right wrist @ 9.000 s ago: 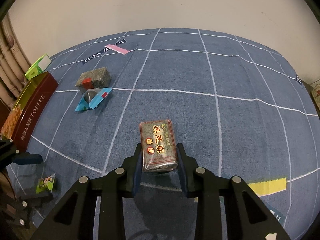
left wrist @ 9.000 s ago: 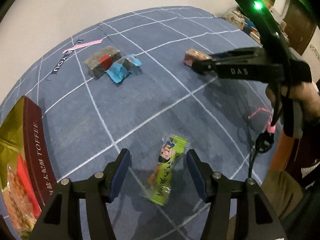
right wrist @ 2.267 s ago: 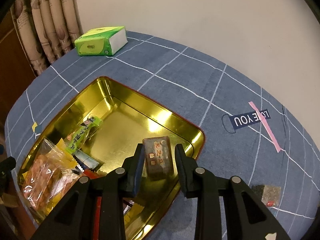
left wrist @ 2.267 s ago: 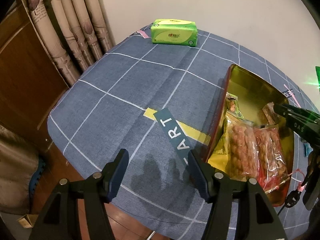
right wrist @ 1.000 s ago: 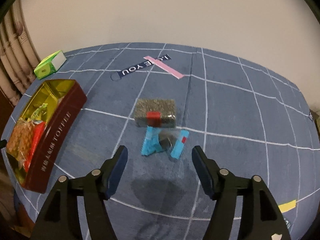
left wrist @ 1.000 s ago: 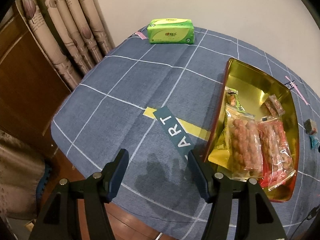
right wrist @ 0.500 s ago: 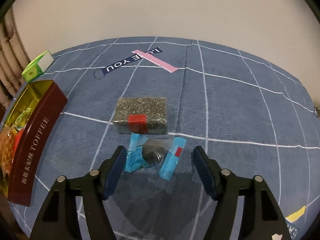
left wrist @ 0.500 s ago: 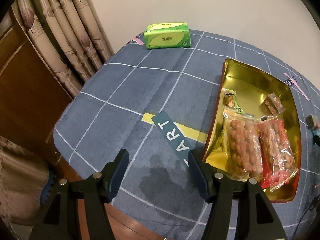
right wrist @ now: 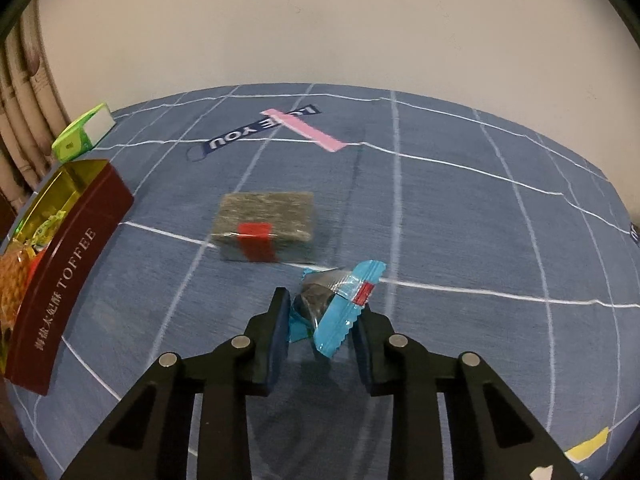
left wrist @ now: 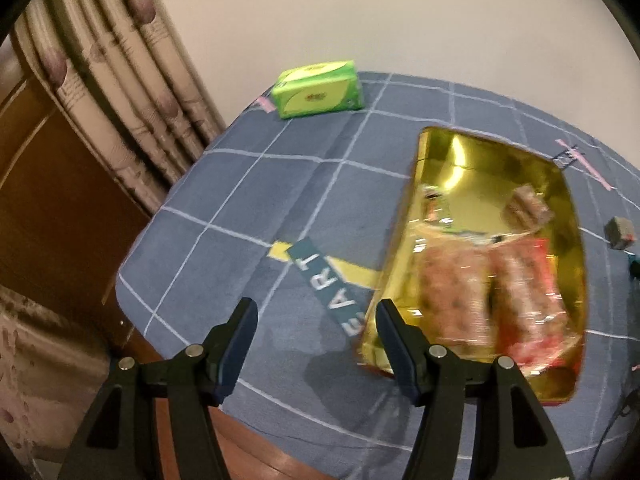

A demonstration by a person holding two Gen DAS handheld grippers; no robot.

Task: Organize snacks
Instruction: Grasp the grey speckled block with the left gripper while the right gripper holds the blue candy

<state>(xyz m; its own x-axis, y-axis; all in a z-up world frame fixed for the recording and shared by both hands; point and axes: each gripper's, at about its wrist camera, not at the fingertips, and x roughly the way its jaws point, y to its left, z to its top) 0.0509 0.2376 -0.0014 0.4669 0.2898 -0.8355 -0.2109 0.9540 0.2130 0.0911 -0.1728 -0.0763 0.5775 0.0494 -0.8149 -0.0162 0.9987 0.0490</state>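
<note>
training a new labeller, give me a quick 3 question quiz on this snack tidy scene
1. True or false: the right gripper is shut on the blue candy.
2. Which snack lies loose on the cloth just beyond that candy?
A. a green tissue pack
B. a grey bar with a red label
C. a bag of peanuts
3. Fill in: the left gripper is ____ with nothing between its fingers, hovering beside the gold tin.

Key:
1. True; its jaws have just been closing, and the candy is now pinched between them.
2. B, the grey bar.
3. open
</note>
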